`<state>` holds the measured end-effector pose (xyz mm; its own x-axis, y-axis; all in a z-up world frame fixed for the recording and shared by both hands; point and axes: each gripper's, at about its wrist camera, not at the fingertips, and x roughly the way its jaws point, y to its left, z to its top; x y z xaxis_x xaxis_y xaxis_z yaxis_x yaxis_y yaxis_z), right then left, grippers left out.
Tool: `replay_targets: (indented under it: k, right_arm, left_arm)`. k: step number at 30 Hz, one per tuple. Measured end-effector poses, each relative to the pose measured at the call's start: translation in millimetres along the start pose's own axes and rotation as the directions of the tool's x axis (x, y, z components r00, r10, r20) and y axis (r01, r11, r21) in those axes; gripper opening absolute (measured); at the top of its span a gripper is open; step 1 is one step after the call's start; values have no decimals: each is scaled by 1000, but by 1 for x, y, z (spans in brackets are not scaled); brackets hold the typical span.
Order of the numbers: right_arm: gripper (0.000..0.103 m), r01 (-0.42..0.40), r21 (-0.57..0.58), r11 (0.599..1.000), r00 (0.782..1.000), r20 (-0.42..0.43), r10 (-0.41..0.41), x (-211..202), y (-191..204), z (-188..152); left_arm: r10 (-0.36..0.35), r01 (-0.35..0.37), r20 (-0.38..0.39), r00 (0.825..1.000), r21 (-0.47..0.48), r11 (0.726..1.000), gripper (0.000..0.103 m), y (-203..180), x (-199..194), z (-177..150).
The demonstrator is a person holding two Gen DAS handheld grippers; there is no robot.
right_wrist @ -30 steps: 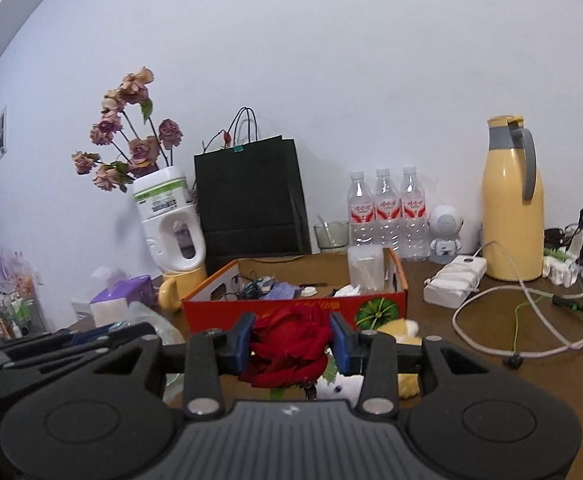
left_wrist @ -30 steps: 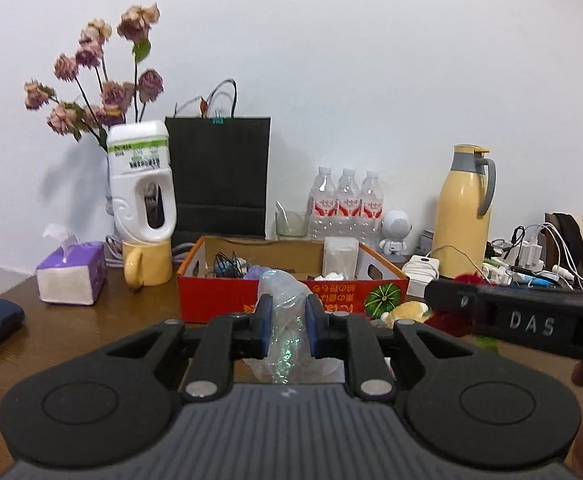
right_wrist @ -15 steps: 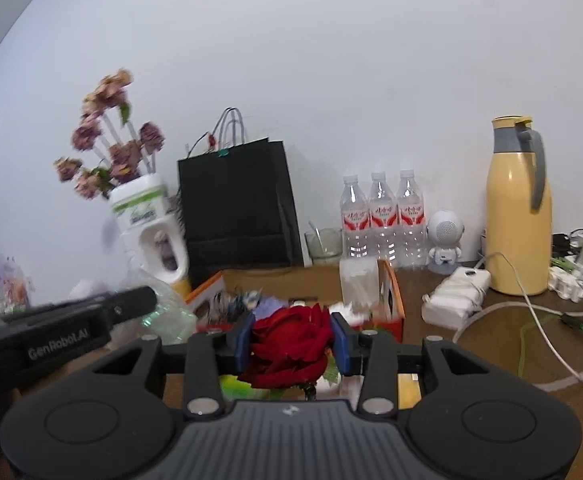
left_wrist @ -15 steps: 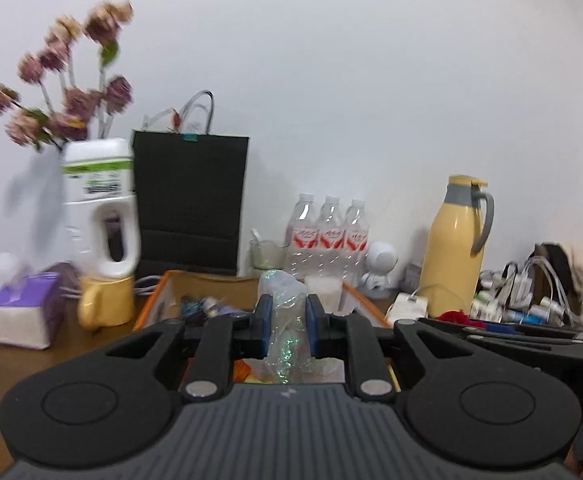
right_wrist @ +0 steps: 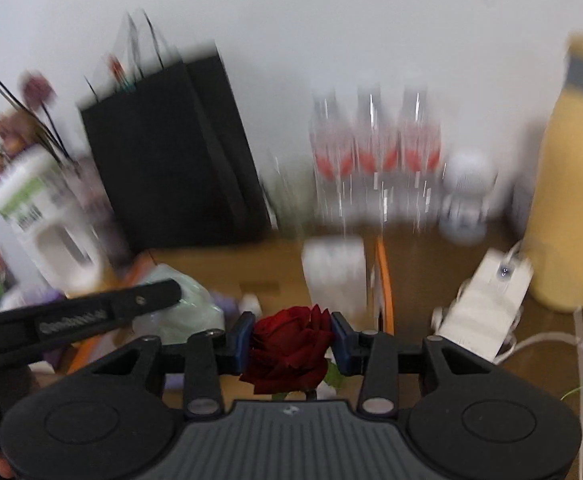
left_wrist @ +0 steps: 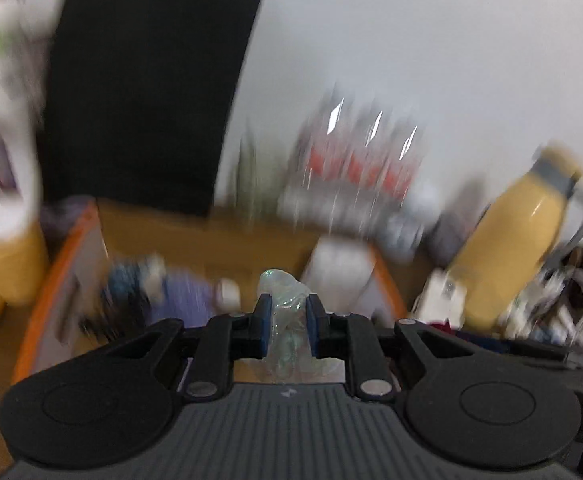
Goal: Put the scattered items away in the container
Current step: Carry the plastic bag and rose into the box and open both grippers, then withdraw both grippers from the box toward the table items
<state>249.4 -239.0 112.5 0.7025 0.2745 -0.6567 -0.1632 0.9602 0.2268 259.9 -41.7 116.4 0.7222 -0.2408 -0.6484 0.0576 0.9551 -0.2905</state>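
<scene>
My left gripper [left_wrist: 287, 316] is shut on a crumpled clear plastic bag [left_wrist: 287, 332], which hangs over the open orange cardboard box [left_wrist: 67, 248]. My right gripper [right_wrist: 290, 330] is shut on a dark red rose [right_wrist: 289, 350], held above the box's right wall [right_wrist: 383, 276]. In the right wrist view the left gripper's arm [right_wrist: 91, 316] and its bag [right_wrist: 183, 312] show at the left, over the box. Inside the box lie a white tissue pack [left_wrist: 341, 270], a purple item [left_wrist: 187, 296] and dark cables [left_wrist: 123, 284]. Both views are blurred.
Behind the box stand a black paper bag [left_wrist: 147, 92], three water bottles [right_wrist: 375, 160], a white toy robot [right_wrist: 467, 196], a yellow flask [left_wrist: 511, 248] and a white jug with dried flowers [right_wrist: 39, 208]. A white power strip [right_wrist: 487, 304] and cables lie right of the box.
Both grippers have moved forward and tipped downward toward the box, which now fills the lower views. The bag and the rose stay clamped as before.
</scene>
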Motion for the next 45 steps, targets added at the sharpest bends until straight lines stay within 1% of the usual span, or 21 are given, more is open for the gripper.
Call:
replay_targets:
  k: [2,5,6,7,9,10,12,14,15,16,17,18,20,21,23,24,28,32,36,42,45]
  right_arm:
    - [39,18,32,999,995,-96,-15,26,-8,2]
    - [38,38,39,999,980,-196,-30,53,-14,1]
    - [38,43,45,998,975,-219,-32,59,-16,-1]
    - [38,43,47,998,971,-239,-30,64,-16,-1]
    - [41,54,28,998,960,-276,-44,72,-15,-4]
    - [41,67,10,998,957,-282,-62,74,-13,-3]
    - [49,84,-31,996,951,-296,-90,76,-8,-3]
    - [50,73,-41,996,953,-292,-82,71,-7,-1]
    - [52,66,-44,997,954,-291,-76,68,-6,2]
    - [55,62,-46,997,955,-286,-72,64,-5,5]
    - [59,60,-49,997,958,-278,-71,59,-3,9]
    - [62,63,-55,996,960,-269,-76,55,-1,13]
    - [67,75,-70,995,962,-256,-91,47,2,22]
    - [70,77,-71,995,962,-259,-93,45,4,26]
    - [74,76,-48,996,958,-273,-86,41,4,34]
    - [76,72,-31,997,955,-285,-77,40,3,38]
    - [79,83,1,997,947,-311,-78,35,2,44]
    - [79,99,-2,995,948,-304,-95,24,10,42]
    - [80,105,-14,994,955,-278,-104,12,20,42]
    - [81,98,-30,995,973,-208,-102,-18,35,53]
    - [84,94,-27,995,982,-164,-97,-35,39,57]
  left_arm:
    - [27,-29,-89,996,-19,999,18,5,27,0]
    - [50,-55,-181,982,-24,998,18,13,57,-2]
    - [47,-57,-216,975,-43,997,18,16,65,-3]
    - [41,-57,-239,970,-59,997,20,19,69,-4]
    - [21,-42,-270,963,-71,997,30,22,72,-5]
    - [6,-26,-280,960,-67,997,38,22,72,-5]
    - [-19,6,-303,953,-43,999,41,20,68,-1]
    - [-17,12,-298,954,-17,1000,46,19,59,4]
    - [-11,11,-296,955,-1,1000,48,18,55,8]
    - [-7,11,-292,956,15,1000,52,18,49,12]
    - [0,8,-289,957,27,1000,57,19,43,17]
    - [8,3,-285,958,37,999,60,18,39,22]
    - [43,-26,-274,961,69,997,75,18,29,31]
    - [76,-51,-268,960,99,994,80,17,22,35]
    - [126,-88,-273,954,150,985,96,14,18,39]
    - [154,-108,-276,949,175,979,98,13,14,40]
    - [223,-168,-277,935,208,964,102,14,4,40]
    - [249,-200,-266,931,201,959,103,16,-6,38]
    - [255,-216,-230,939,179,960,103,15,-27,43]
    - [272,-247,-146,951,171,954,103,7,-61,49]
    - [270,-252,-99,958,168,953,103,2,-77,50]
